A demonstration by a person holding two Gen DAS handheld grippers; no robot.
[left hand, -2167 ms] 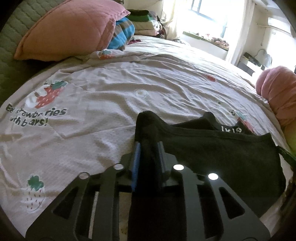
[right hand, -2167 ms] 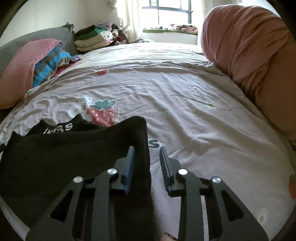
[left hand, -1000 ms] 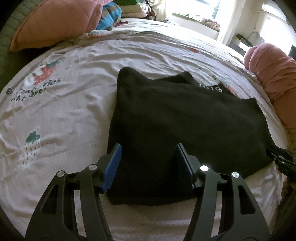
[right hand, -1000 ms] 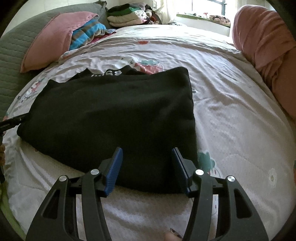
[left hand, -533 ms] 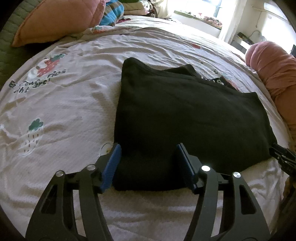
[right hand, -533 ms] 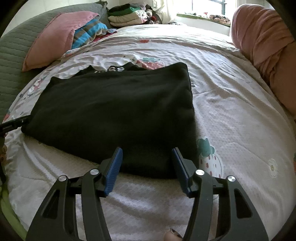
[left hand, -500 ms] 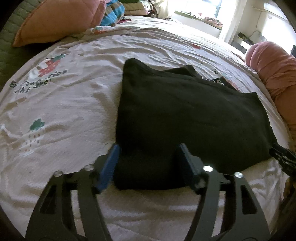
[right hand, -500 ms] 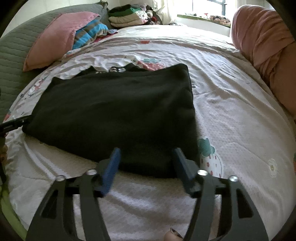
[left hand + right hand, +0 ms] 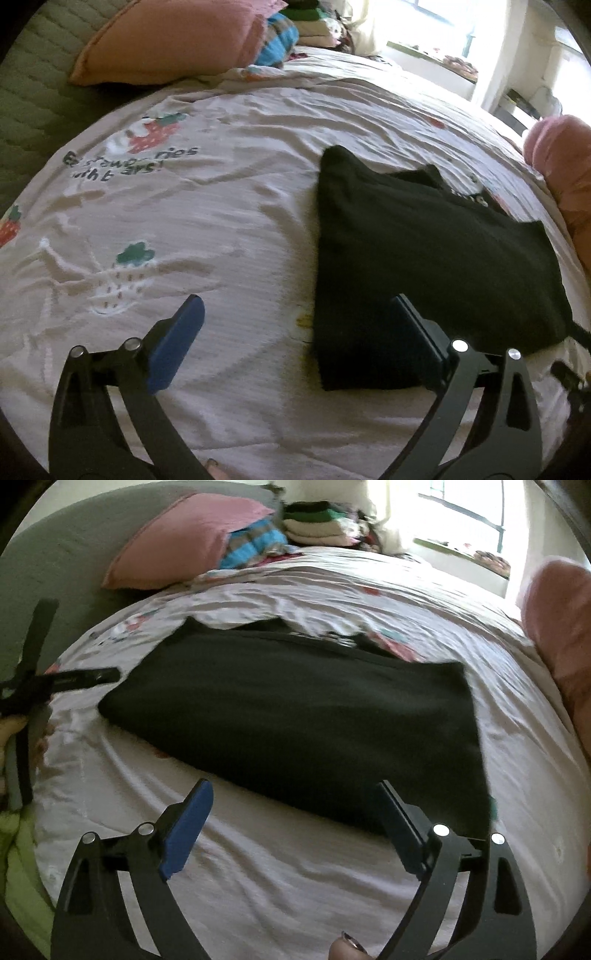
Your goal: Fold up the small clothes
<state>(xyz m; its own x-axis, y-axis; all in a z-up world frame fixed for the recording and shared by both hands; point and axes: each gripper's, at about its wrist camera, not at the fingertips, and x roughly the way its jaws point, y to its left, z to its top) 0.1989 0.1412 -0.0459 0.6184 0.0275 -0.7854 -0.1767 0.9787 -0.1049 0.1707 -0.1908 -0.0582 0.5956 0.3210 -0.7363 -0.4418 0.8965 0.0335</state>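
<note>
Folded black garment [image 9: 424, 251] lay flat on strawberry-print bedspread [image 9: 207, 206]. Left gripper [image 9: 295, 317] and right gripper [image 9: 295, 805], both spread wide, empty, at garment's near edge.

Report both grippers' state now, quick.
Left gripper: open, holding nothing, at the black garment.
Right gripper: open, holding nothing.

The folded garment [image 9: 424, 254] lies on the bedspread [image 9: 221, 206], pillow [image 9: 173, 40] behind.

Black skeletal claw [image 9: 295, 325] frames, blue finger pads [image 9: 188, 830], silver screws [image 9: 459, 345].
</note>
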